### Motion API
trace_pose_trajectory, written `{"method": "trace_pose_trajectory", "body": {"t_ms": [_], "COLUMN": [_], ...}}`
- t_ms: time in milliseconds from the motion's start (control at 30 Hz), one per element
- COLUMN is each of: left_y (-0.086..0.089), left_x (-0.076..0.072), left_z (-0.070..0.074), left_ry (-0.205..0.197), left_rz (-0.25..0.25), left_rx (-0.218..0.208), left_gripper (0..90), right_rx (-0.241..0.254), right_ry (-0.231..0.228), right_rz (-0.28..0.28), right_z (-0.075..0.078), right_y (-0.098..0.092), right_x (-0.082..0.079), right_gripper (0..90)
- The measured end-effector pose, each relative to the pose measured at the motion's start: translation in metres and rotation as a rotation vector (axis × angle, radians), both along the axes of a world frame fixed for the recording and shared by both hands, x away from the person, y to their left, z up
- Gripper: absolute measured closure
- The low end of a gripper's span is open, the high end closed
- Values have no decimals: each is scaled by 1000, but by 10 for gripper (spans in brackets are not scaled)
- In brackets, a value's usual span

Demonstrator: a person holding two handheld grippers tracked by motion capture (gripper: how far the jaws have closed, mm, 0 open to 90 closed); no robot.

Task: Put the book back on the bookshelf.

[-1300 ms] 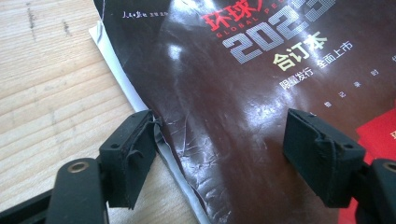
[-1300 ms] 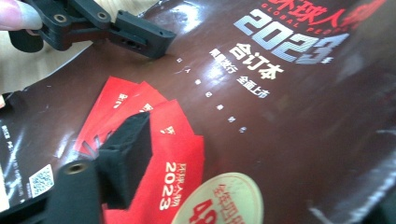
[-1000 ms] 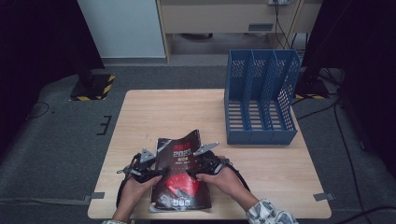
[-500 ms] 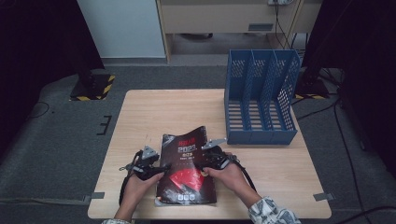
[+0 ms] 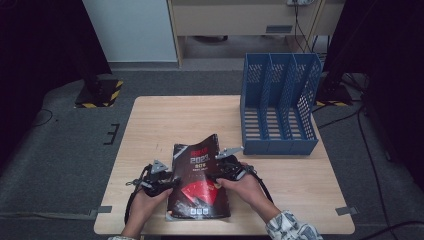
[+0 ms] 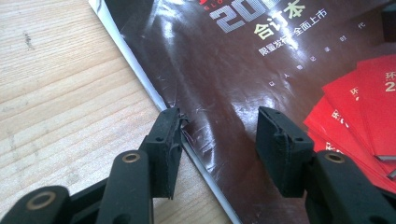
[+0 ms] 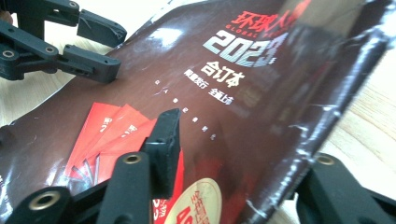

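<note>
I am closing my left tongs (image 6: 219, 135) over the glossy magazine's (image 5: 200, 185) near edge; my right tongs (image 7: 243, 154) are straddling its lifted far edge, reopening slightly. It is floppy, slippery; gripping near the spine seems best.

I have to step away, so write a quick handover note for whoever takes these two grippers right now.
Left gripper: jaws have just been closing, astride the magazine's left edge, not yet pinching it.
Right gripper: jaws astride the magazine's lifted right edge, one above the cover, one below; grip not clear.
Magazine: at the table's near edge, its far right corner curled up.
File rack: at the far right of the table, its slots look empty.
Done: both grippers are at the magazine.
Left: grip and lift it, probably into the rack.
</note>
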State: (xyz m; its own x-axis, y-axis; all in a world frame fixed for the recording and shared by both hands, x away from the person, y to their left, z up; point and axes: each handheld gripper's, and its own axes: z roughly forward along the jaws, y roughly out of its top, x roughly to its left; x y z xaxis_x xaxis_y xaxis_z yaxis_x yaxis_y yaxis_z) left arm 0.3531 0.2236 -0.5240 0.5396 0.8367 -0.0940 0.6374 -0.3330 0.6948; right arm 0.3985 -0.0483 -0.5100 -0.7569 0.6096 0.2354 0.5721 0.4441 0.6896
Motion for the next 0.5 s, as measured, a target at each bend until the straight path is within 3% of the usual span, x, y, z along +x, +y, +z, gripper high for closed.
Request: {"method": "trace_pose_trajectory", "body": {"t_ms": [267, 400, 500], "left_y": [0, 0, -1], "left_x": [0, 0, 0], "left_z": [0, 0, 0], "left_ry": [-5, -5, -4], "left_rz": [-4, -5, -7], "left_rx": [1, 0, -2], "left_gripper": [496, 493, 486], "right_rx": [-16, -33, -38], "right_ry": [35, 31, 25], "right_rz": [40, 43, 13], "right_z": [-7, -9, -9], "right_y": [10, 18, 17], "right_x": [0, -2, -2], "right_gripper": [447, 514, 631]}}
